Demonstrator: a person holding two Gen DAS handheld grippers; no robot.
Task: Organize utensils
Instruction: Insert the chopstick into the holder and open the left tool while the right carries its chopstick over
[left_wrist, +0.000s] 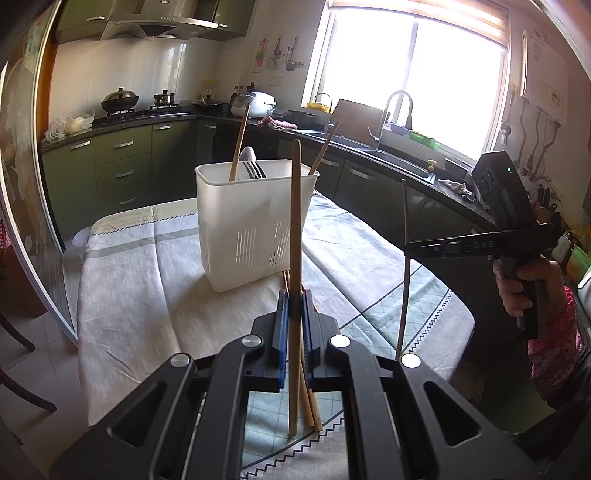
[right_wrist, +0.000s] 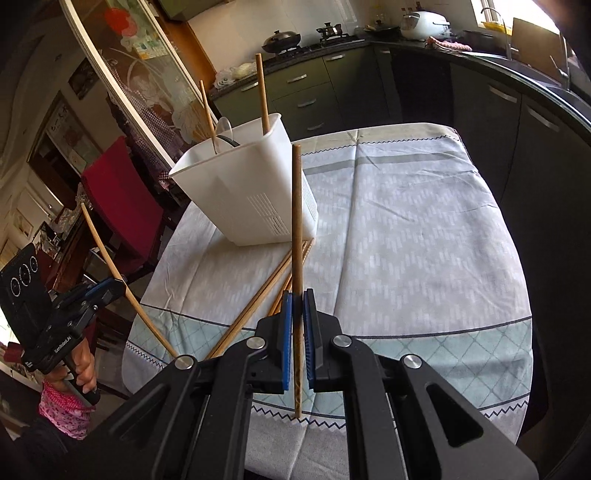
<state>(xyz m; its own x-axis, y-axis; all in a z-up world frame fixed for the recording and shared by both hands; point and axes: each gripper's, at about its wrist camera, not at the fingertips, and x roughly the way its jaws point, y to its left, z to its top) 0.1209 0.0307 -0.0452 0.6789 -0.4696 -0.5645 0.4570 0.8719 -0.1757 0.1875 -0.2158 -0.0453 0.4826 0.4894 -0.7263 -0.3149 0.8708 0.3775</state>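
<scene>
A person stands over a cloth-covered table (right_wrist: 406, 229), each black two-finger gripper clamped on one thin wooden chopstick: the left gripper (left_wrist: 295, 295) pinches its chopstick (left_wrist: 295, 221) upright, and the right gripper (right_wrist: 297, 295) pinches another (right_wrist: 296, 221). Beyond both pairs of jaws stands the white slotted plastic utensil holder (left_wrist: 255, 225), already carrying chopsticks and a spoon. More loose chopsticks (right_wrist: 258, 295) lie on the cloth between jaws and holder. The step looks like loading; next, each stick needs tipping over the holder's rim. Open cloth lies to the right, and the table edge is close below the jaws.
</scene>
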